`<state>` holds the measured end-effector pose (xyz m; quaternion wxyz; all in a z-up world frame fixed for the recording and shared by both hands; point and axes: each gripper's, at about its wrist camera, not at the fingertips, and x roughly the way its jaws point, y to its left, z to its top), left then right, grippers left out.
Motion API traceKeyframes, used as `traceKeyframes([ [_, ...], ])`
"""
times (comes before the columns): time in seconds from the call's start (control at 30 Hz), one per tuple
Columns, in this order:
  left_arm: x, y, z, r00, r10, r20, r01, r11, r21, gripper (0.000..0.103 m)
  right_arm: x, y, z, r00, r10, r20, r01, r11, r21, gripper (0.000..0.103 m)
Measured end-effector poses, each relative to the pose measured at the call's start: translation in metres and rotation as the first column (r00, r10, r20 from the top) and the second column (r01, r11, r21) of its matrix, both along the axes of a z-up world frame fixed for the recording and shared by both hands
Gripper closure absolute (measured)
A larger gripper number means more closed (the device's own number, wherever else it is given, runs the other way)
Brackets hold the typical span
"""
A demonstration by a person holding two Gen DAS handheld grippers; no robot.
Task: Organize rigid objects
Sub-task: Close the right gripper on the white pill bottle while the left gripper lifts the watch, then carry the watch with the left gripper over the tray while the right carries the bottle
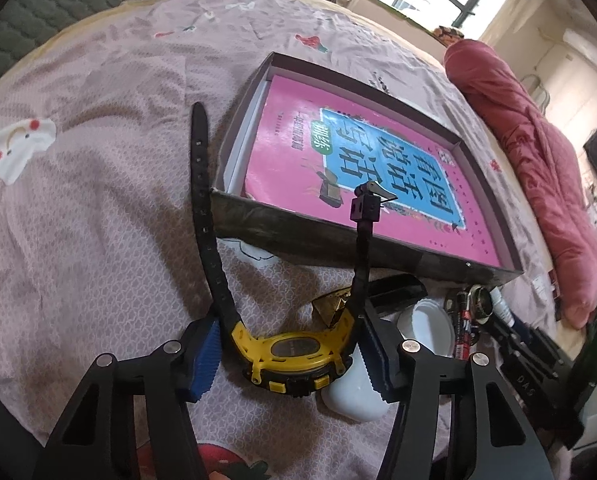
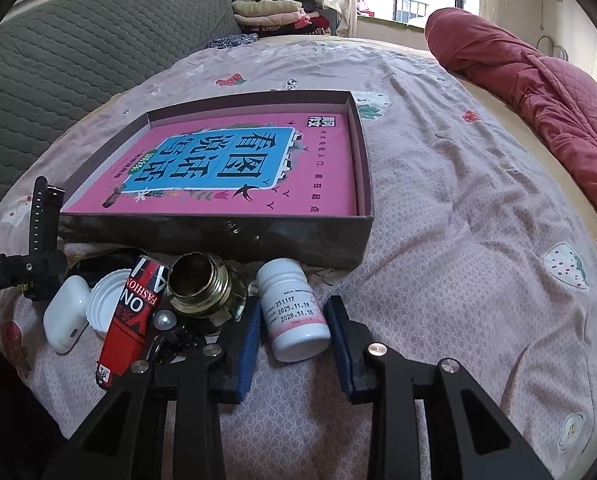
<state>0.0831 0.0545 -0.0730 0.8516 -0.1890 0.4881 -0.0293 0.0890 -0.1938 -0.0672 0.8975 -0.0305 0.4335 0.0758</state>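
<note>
A yellow watch (image 1: 294, 356) with black straps lies back up on the bedsheet, partly over a white earbud case (image 1: 354, 396). My left gripper (image 1: 289, 322) straddles it, blue pads close beside the strap roots with thin gaps, so it is open. My right gripper (image 2: 294, 306) is shut on a white pill bottle (image 2: 294, 312) that lies tilted on the sheet. Just beyond both stands a shallow dark box (image 2: 218, 236) holding a pink book (image 2: 238, 168). The left gripper (image 2: 22, 268) and a raised watch strap (image 2: 38, 216) show at the right wrist view's left edge.
Left of the bottle lie a brass threaded fitting (image 2: 198, 284), a red and black carton (image 2: 132, 316), a white lid (image 2: 106, 304), a pearl (image 2: 165, 319) and the earbud case (image 2: 64, 316). A red quilt (image 2: 538, 80) lies along the bed's right side. A grey padded headboard (image 2: 78, 60) stands at the far left.
</note>
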Motion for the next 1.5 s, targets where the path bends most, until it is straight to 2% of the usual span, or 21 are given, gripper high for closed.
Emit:
traceKeyframes([
  [0.7,-0.010,0.005,0.015,0.998,-0.011,0.055,0.013,0.999,-0.035,0.043,-0.003,-0.008,0.009,0.999,-0.019,0.032,0.018,0.999,0.034,0.073],
  [1.1,-0.017,-0.002,0.027,0.993,-0.042,0.107,0.039,0.999,0.027,0.043,-0.008,-0.011,0.019,0.998,-0.022,0.061,0.018,0.998,0.064,0.076],
  [1.5,-0.020,-0.002,0.032,0.991,-0.049,0.127,0.046,0.999,0.027,0.043,-0.014,-0.014,0.033,0.995,-0.025,0.101,0.013,0.993,0.121,0.076],
])
